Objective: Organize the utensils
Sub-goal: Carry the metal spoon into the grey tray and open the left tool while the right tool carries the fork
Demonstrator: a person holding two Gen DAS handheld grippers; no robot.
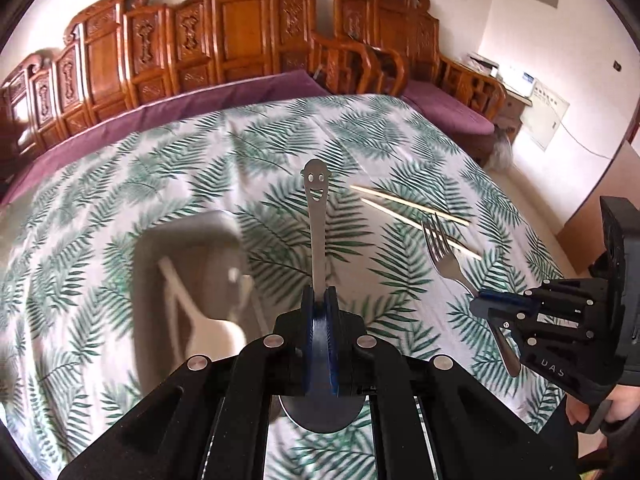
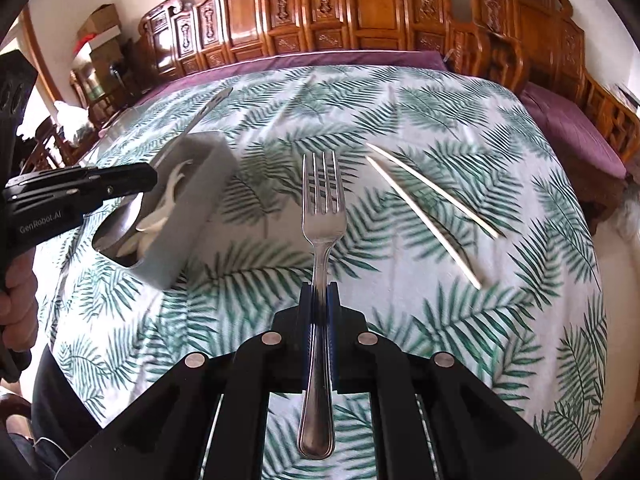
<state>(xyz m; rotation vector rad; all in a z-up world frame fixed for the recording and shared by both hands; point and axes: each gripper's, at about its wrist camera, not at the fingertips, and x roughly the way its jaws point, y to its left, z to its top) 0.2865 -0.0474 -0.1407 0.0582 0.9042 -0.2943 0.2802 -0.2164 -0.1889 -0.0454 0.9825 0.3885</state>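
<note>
My left gripper (image 1: 319, 294) is shut on a steel spoon (image 1: 316, 216) whose smiley-face handle end points forward; its bowl sits under the jaws. It hangs above a grey tray (image 1: 188, 280), blurred, which holds white utensils. My right gripper (image 2: 319, 290) is shut on a steel fork (image 2: 323, 200), tines pointing forward, above the leaf-print cloth. The fork (image 1: 440, 248) and right gripper (image 1: 486, 300) also show in the left wrist view. The left gripper (image 2: 150, 178) shows in the right wrist view over the tray (image 2: 200, 204). Two chopsticks (image 2: 424, 204) lie on the cloth to the right.
The table carries a leaf-print cloth (image 2: 400, 320). A carved wooden bench with purple cushions (image 1: 224, 96) runs along the far side and right. The table's right edge drops to the floor (image 1: 532, 192). The chopsticks (image 1: 412, 208) lie beyond the fork.
</note>
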